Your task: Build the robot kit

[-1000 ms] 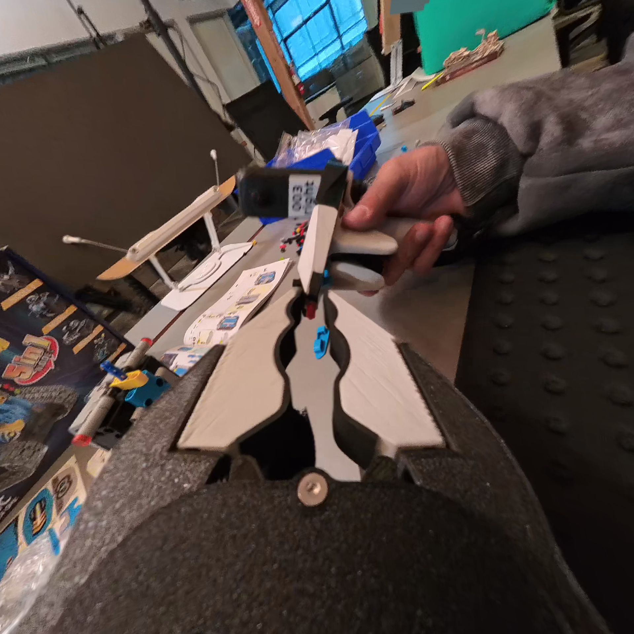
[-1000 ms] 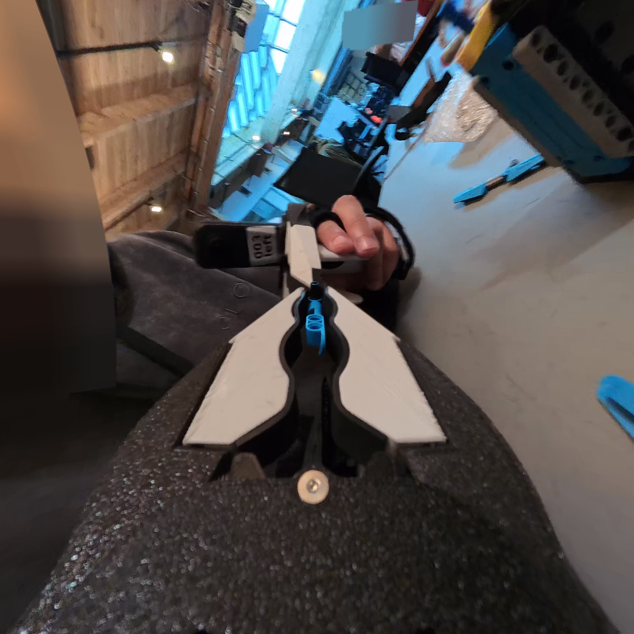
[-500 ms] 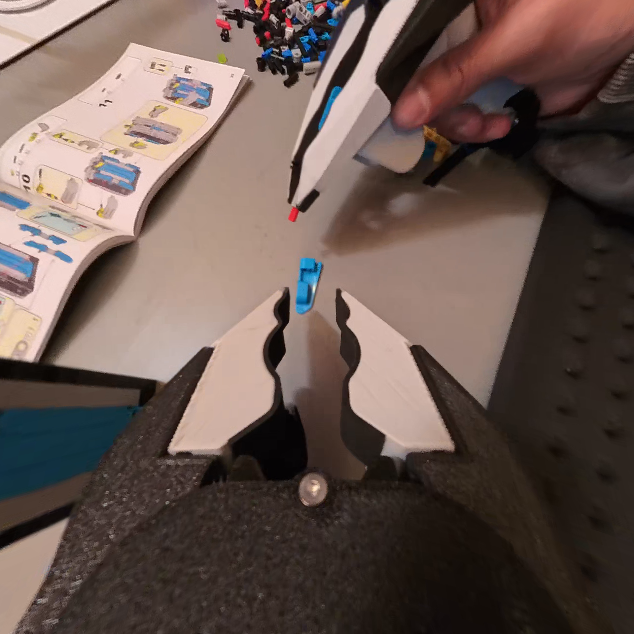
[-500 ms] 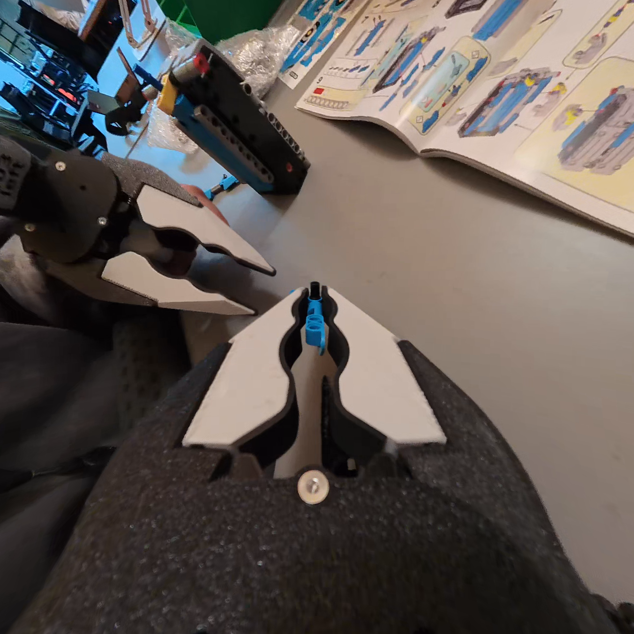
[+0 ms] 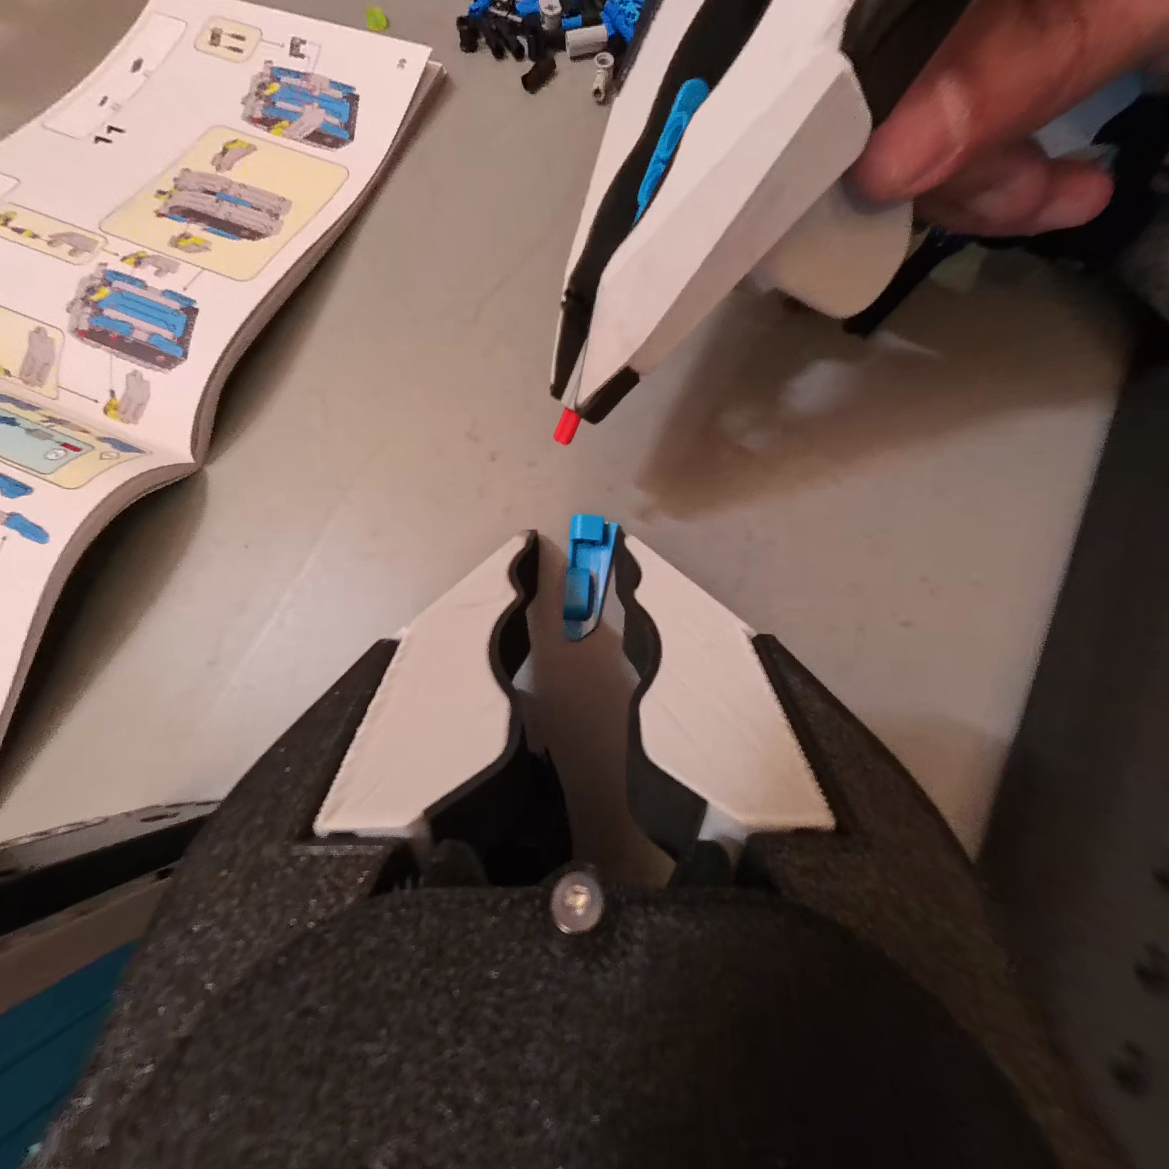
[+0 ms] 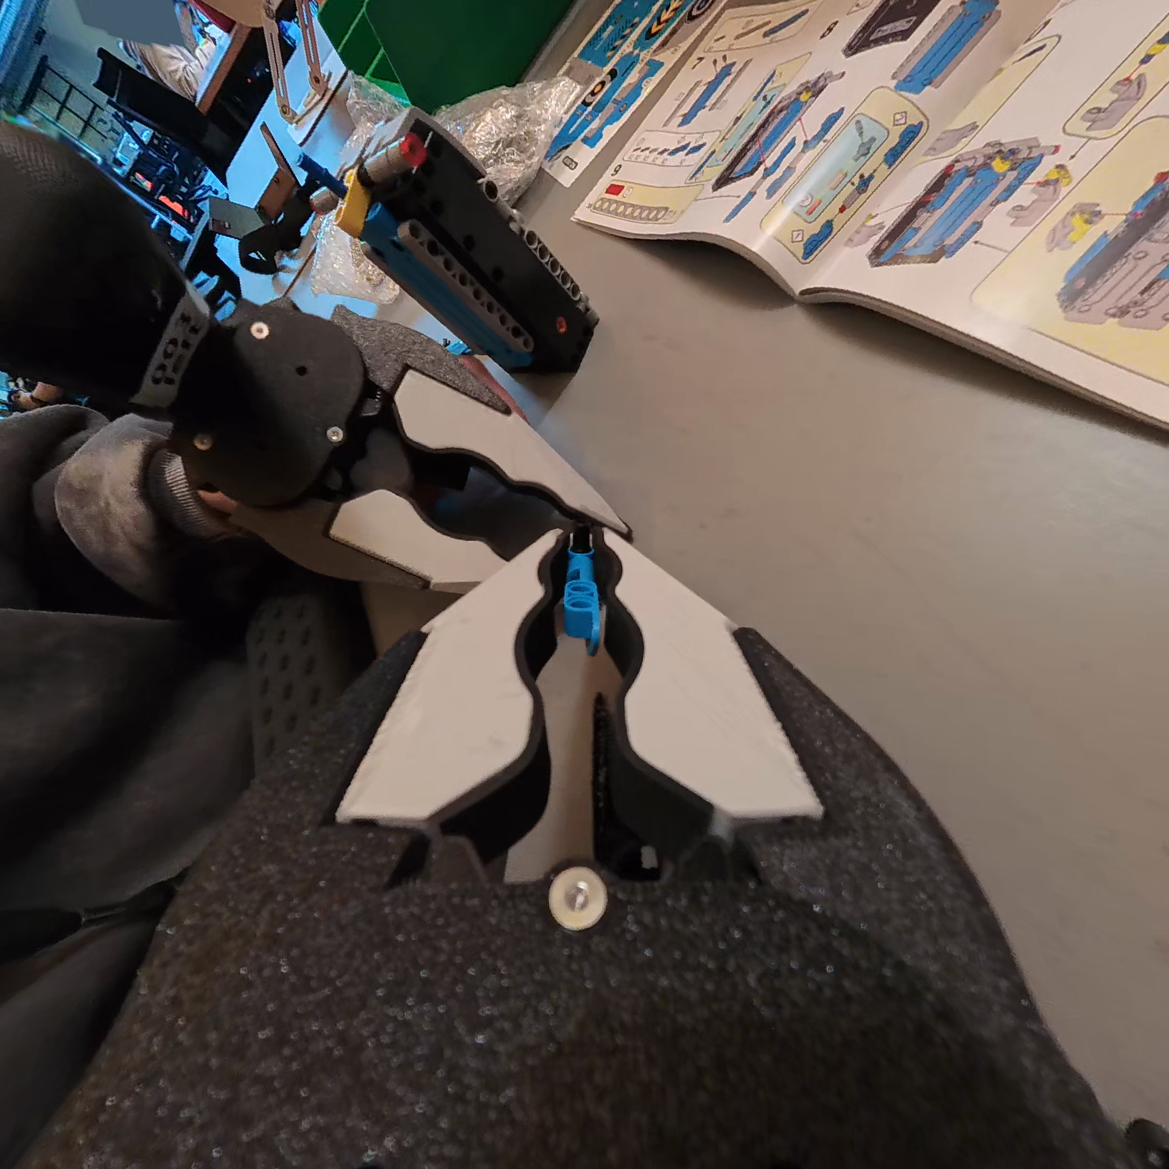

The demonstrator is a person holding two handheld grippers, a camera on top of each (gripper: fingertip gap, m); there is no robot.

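My left gripper (image 5: 575,538) is open, low over the grey table (image 5: 379,506). A small blue piece (image 5: 588,572) lies between its fingertips, against the right finger, with a gap to the left finger. My right gripper (image 5: 588,398) hovers just beyond, tips pointing down. It is shut on a blue connector (image 5: 670,145) with a red pin end (image 5: 565,427) sticking out. In the right wrist view the right gripper (image 6: 579,538) clamps the blue connector (image 6: 582,601). The left gripper's fingers (image 6: 493,443) reach in from the left.
An open instruction booklet (image 5: 190,221) lies to the left and shows in the right wrist view (image 6: 949,158). A pile of small parts (image 5: 550,31) lies at the far edge. A black and blue part-built model (image 6: 474,272) and plastic bags (image 6: 512,133) lie beyond. A black studded mat (image 5: 1126,696) lies on the right. Across from one pair of fingers to the other is roughly 5 centimetres.
Both grippers have come down from mid-air to the table. My left gripper has moved forward, so the blue piece that lay ahead of its tips is now between them. The right gripper stays shut.
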